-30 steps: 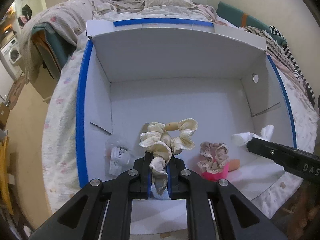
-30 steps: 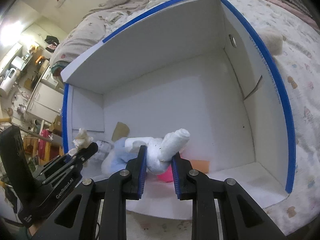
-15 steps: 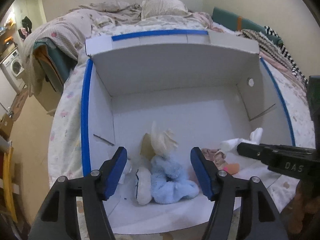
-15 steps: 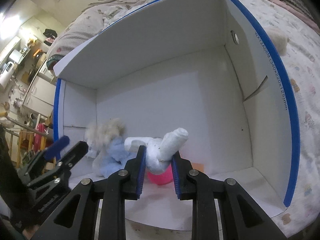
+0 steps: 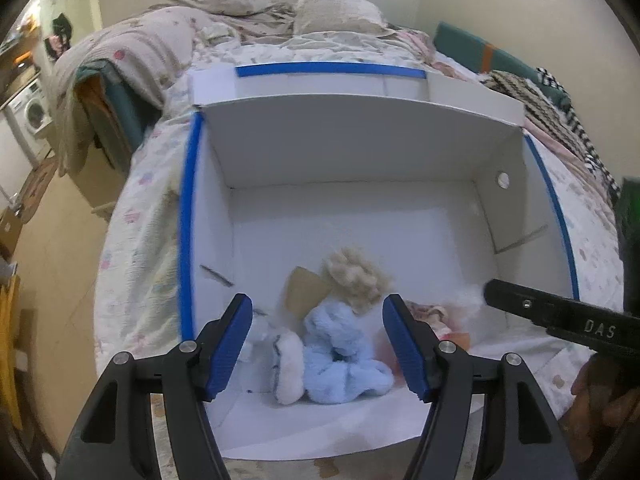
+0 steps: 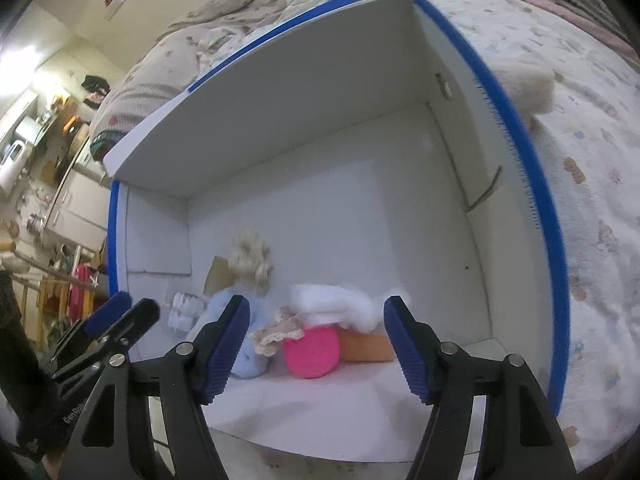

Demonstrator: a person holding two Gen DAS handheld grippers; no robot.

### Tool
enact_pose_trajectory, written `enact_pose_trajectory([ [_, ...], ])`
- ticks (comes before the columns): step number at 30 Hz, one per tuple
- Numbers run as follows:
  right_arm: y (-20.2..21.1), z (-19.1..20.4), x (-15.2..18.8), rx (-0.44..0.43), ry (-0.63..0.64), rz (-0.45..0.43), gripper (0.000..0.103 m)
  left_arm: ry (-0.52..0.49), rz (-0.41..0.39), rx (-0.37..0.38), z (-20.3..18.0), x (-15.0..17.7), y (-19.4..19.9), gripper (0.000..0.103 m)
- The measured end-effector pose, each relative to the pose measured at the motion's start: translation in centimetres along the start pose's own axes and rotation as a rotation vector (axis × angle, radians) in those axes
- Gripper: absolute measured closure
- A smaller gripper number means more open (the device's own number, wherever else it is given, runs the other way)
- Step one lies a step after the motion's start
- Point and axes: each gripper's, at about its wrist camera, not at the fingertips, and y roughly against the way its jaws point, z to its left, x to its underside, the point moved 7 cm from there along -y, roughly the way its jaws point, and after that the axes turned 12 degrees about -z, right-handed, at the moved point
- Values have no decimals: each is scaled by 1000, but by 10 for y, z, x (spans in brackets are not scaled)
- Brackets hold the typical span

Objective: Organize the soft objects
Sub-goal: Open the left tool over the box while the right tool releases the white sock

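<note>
The box (image 5: pixel 360 148) sits on the bed (image 5: pixel 140 240), ahead of both claws. Inside it, near the front wall, scrunchies (image 5: pixel 340 352) lie piled between the left claw's (image 5: pixel 318 346) fingers. A towel (image 6: pixel 332 302) rests on a puff (image 6: pixel 312 352) between the right claw's (image 6: pixel 316 350) fingers.

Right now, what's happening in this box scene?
A person with two handheld grippers is sorting soft items into a white box on a bed. The left gripper and the right gripper are both open and empty, at the box's near edge. Inside lie a blue fluffy scrunchie, a cream scrunchie, a white plush piece and a pink round item.
</note>
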Motion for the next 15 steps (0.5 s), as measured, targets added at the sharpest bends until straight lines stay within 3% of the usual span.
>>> enact_pose_trajectory([
  [4, 3, -7, -3, 25, -22, -23, 30, 65, -21, -67, 21, -5, 3, 38],
  [9, 4, -12, -8, 26, -64, -33, 30, 173, -18, -36, 33, -9, 8, 38],
  [12, 7, -11, -9, 27, -58, -53, 30, 186, -50, -55, 33, -11, 21, 38],
  [14, 12, -8, -10, 19, -53, -73, 30, 159, -73, -67, 30, -13, 29, 32],
  [15, 16, -6, -11, 15, -47, -88, 30, 138, -88, -85, 30, -14, 34, 25],
])
